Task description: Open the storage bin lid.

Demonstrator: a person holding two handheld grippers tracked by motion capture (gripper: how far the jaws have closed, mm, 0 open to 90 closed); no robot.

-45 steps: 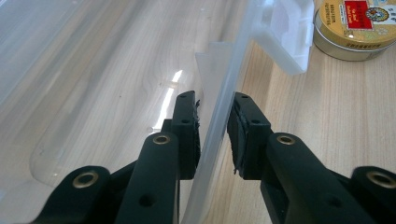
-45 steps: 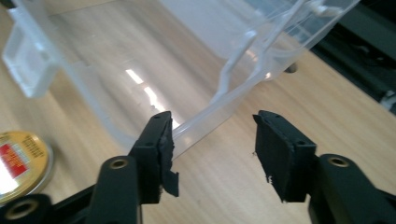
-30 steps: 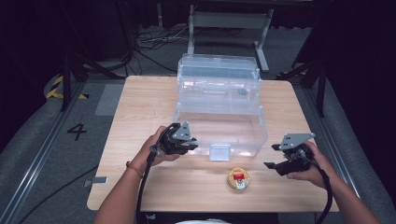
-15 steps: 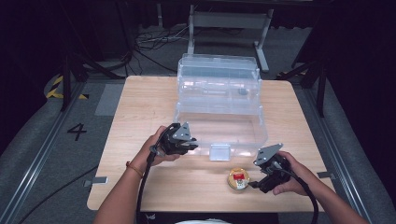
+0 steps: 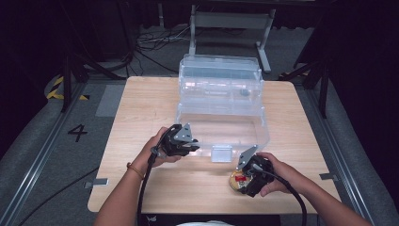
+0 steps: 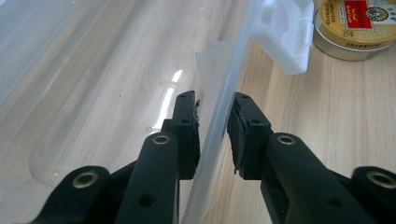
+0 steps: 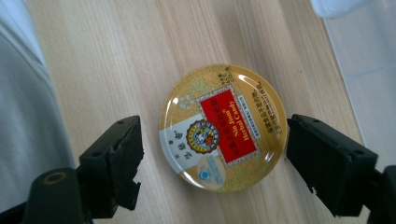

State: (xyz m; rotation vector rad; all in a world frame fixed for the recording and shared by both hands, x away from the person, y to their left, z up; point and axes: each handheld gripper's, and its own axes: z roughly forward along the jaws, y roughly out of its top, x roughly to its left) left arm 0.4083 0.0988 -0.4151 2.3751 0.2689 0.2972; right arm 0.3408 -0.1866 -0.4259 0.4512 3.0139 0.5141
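Observation:
A clear plastic box (image 5: 221, 123) stands on the wooden table (image 5: 141, 108) with its lid tipped open behind it. My left gripper (image 5: 193, 144) is shut on the box's front wall (image 6: 233, 60), one jaw inside and one outside (image 6: 215, 112). A round gold tin with a red label (image 7: 223, 128) lies flat on the table in front of the box's right corner (image 5: 236, 181). My right gripper (image 5: 243, 181) hovers over the tin, open (image 7: 214, 135). Its jaws have just been opening. The tin lies between them, clear of both pads.
The box's white latch (image 5: 221, 153) hangs at the middle of the front wall, close to the tin (image 6: 359, 23). The table's front edge runs just behind my hands. Dark floor, cables and a metal frame (image 5: 230, 19) lie beyond the table.
My right gripper moved left from the table's right side and came over the tin. The left gripper kept its hold on the box wall and stayed put.

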